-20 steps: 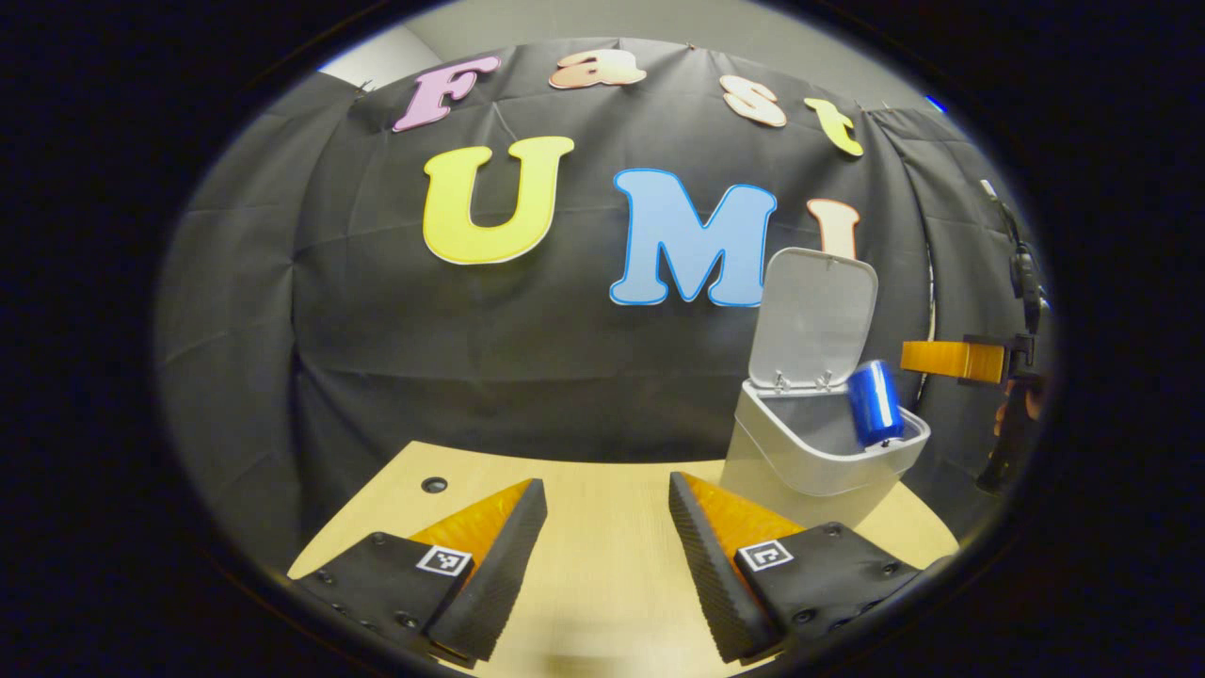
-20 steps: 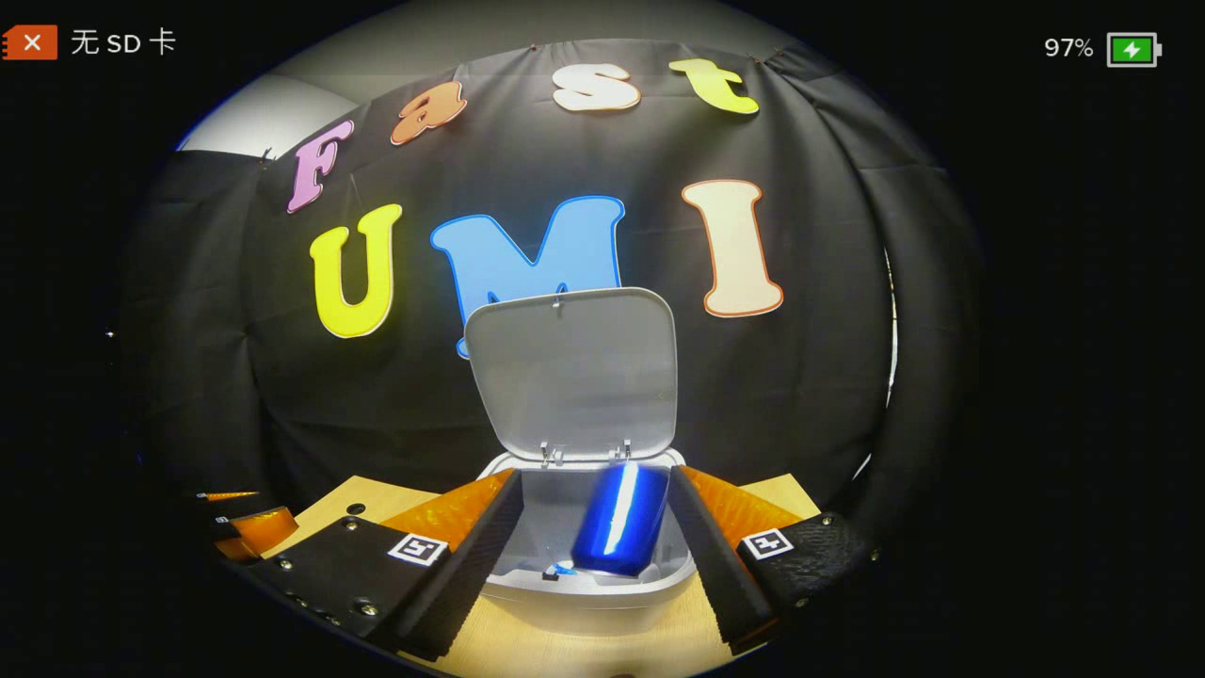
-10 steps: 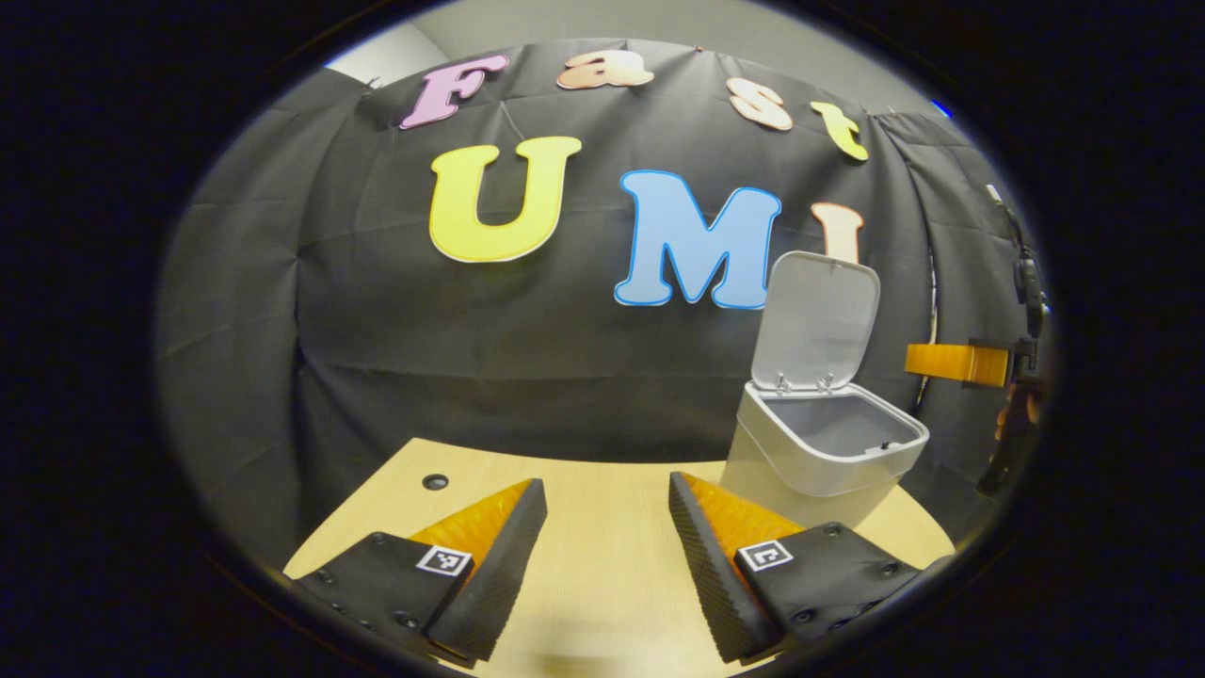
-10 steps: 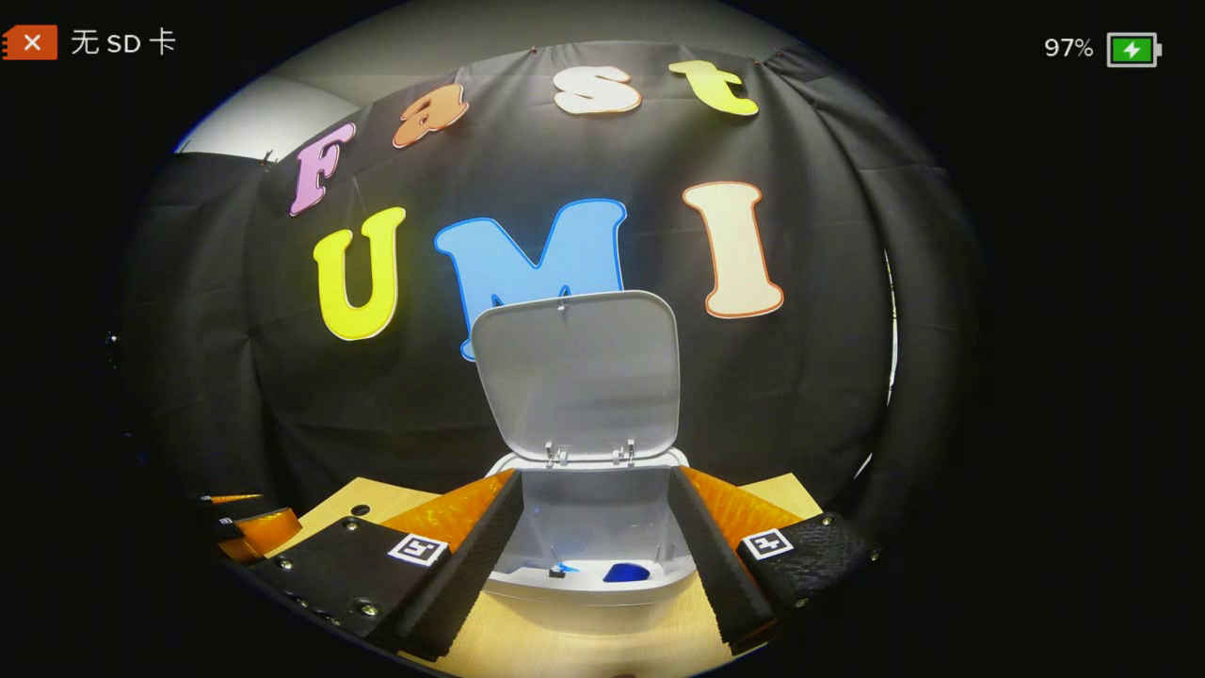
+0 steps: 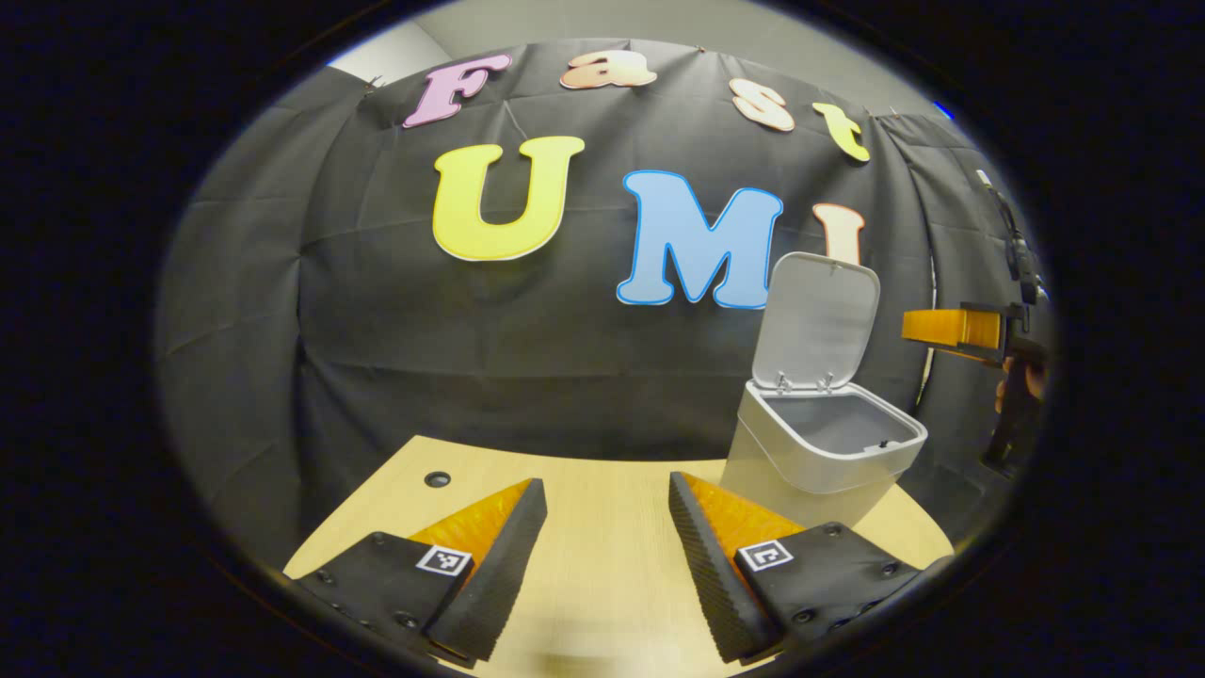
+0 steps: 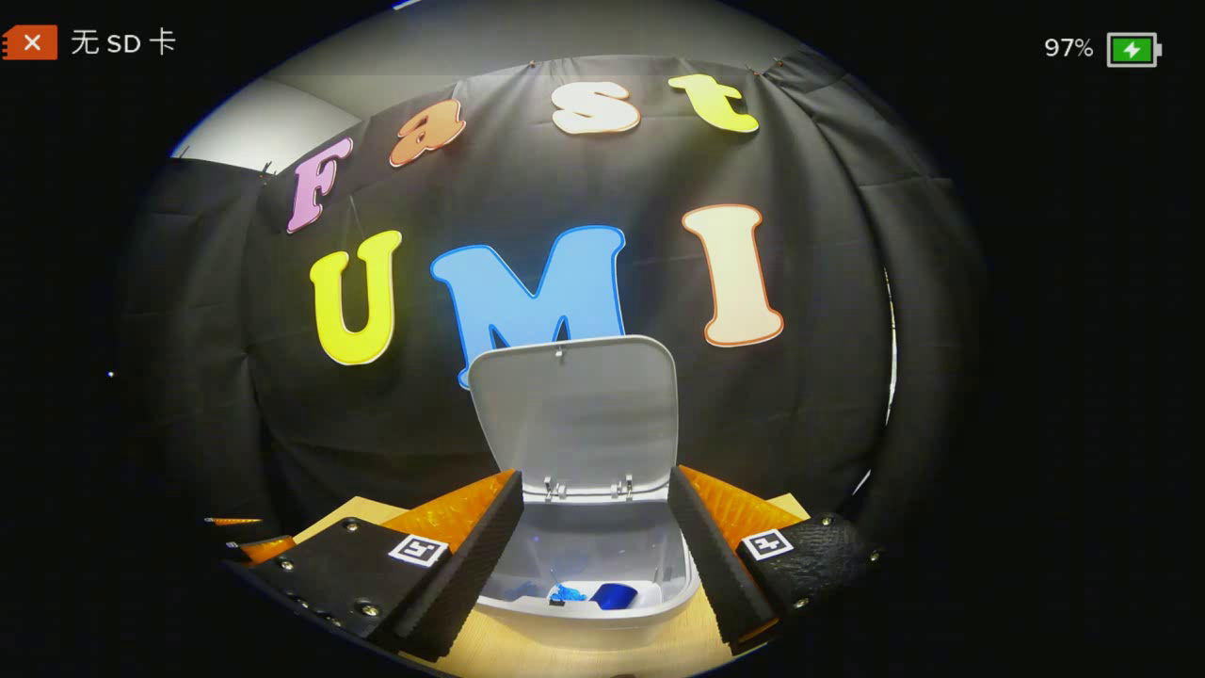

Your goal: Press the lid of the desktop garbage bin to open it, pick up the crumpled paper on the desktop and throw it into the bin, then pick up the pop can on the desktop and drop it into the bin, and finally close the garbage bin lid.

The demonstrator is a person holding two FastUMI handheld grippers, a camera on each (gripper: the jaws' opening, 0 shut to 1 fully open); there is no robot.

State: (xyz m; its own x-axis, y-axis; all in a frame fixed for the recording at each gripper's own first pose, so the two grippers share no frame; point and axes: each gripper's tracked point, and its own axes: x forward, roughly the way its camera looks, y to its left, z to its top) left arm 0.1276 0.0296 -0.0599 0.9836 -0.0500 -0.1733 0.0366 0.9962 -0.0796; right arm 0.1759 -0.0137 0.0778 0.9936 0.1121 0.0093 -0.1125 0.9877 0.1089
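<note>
The grey desktop bin (image 5: 810, 452) stands on the right of the wooden table, its lid (image 5: 817, 318) swung up and open. In the right gripper view I look down past the raised lid (image 6: 574, 414) into the bin (image 6: 584, 612), where the blue pop can (image 6: 617, 595) lies at the bottom. My right gripper (image 6: 595, 478) hovers open just above the bin's mouth with nothing between its fingers. One of its fingers (image 5: 951, 327) shows right of the lid in the left gripper view. My left gripper (image 5: 607, 485) is open and empty, low over the table left of the bin.
The light wooden table (image 5: 584, 574) has a small round hole (image 5: 437, 478) near its back left. A hand (image 5: 1026, 381) holds the right gripper at the far right. The left gripper (image 6: 249, 546) shows at the lower left of the right gripper view.
The pop can left the right gripper's open fingers and dropped to the bottom of the bin. The right gripper has since risen a little. The left gripper has barely moved.
</note>
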